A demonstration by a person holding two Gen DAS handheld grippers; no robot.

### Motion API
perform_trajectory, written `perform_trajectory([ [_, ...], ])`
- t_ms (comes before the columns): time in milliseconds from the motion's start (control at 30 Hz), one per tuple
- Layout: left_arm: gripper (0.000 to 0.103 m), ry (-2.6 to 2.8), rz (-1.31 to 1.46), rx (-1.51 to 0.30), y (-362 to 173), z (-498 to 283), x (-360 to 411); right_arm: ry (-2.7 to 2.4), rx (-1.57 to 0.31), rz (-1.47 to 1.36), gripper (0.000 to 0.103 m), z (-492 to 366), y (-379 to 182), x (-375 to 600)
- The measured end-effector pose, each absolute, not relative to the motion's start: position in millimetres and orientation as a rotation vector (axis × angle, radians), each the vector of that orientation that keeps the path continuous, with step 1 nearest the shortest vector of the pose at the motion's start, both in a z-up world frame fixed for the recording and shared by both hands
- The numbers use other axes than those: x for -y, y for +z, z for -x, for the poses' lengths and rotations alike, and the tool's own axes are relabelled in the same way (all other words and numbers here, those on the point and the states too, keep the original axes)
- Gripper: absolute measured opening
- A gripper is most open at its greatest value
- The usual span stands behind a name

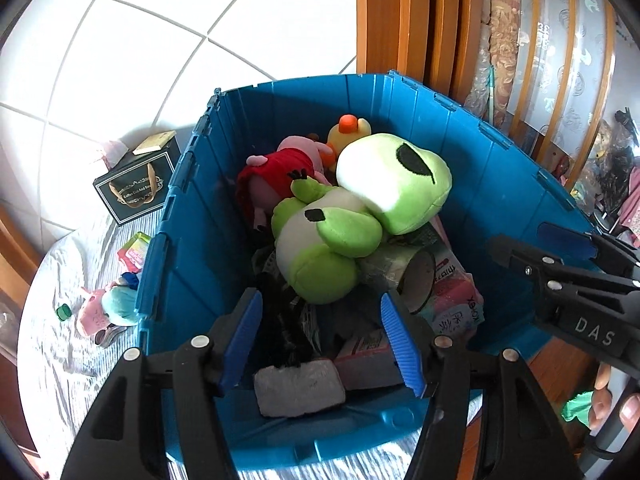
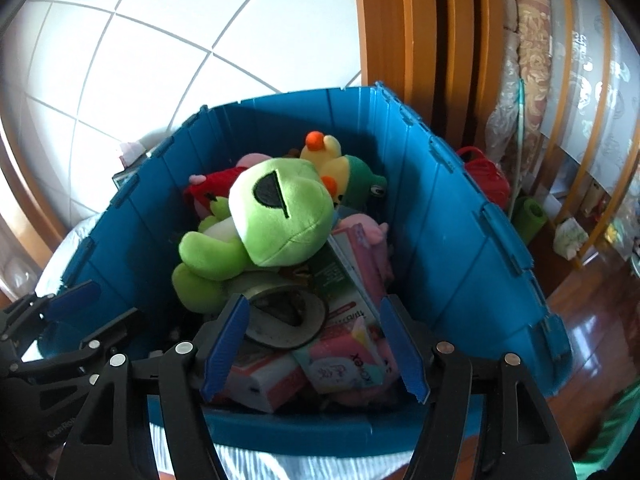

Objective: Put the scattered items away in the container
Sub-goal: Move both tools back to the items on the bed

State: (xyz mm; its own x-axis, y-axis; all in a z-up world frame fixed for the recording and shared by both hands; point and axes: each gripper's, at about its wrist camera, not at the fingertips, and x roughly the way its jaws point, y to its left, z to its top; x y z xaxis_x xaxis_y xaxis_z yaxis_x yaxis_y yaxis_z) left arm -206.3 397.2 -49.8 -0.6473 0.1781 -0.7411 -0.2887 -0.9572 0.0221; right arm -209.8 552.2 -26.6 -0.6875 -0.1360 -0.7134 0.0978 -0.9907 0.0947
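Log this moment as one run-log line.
left hand-held gripper: open, empty | right hand-held gripper: open, empty | frog plush: in blue bin

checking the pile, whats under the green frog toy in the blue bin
The green frog toy lies on a tape roll and pink packets in the blue bin. Anything deeper is covered.

White tiled wall brightly lit; orange wooden door frame beside it; glossy reddish wooden floor at right.

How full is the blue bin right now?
Well filled but below the rim: the blue bin holds a heap of toys and packets, the green frog plush on top, with its inner walls showing above the pile.
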Motion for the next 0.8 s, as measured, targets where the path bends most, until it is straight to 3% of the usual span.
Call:
perform_trajectory([
  [100, 0.066, 2.649, 1.145, -0.187, -45, 198, -395, -2.776, 0.06, -1.141, 0.081, 200, -19, -548],
  [233, 0.066, 2.686, 1.099, -0.173, -35, 186, -385, -2.764, 0.05, -1.072, 0.081, 188, -5, -537],
  [400, 0.066, 2.766, 1.029, -0.126, -18, 170, -351, -2.738, 0.043, -0.97, 0.091, 175, 11, -509],
  [467, 0.066, 2.811, 1.004, -0.106, -12, 165, -328, -2.718, 0.039, -0.916, 0.102, 171, 18, -491],
  [633, 0.067, 2.912, 0.992, -0.029, -7, 160, -254, -2.666, 0.03, -0.793, 0.103, 162, 33, -429],
  [667, 0.069, 2.929, 0.992, -0.015, -7, 160, -236, -2.655, 0.028, -0.774, 0.103, 160, 35, -416],
  [700, 0.082, 2.946, 0.994, -0.007, -8, 160, -219, -2.644, 0.026, -0.755, 0.103, 158, 37, -401],
  [733, 0.087, 2.963, 0.989, -0.001, -10, 160, -202, -2.636, 0.024, -0.739, 0.103, 156, 39, -386],
  [800, 0.09, 2.995, 0.974, 0.01, -14, 159, -165, -2.611, 0.022, -0.71, 0.103, 151, 41, -350],
])
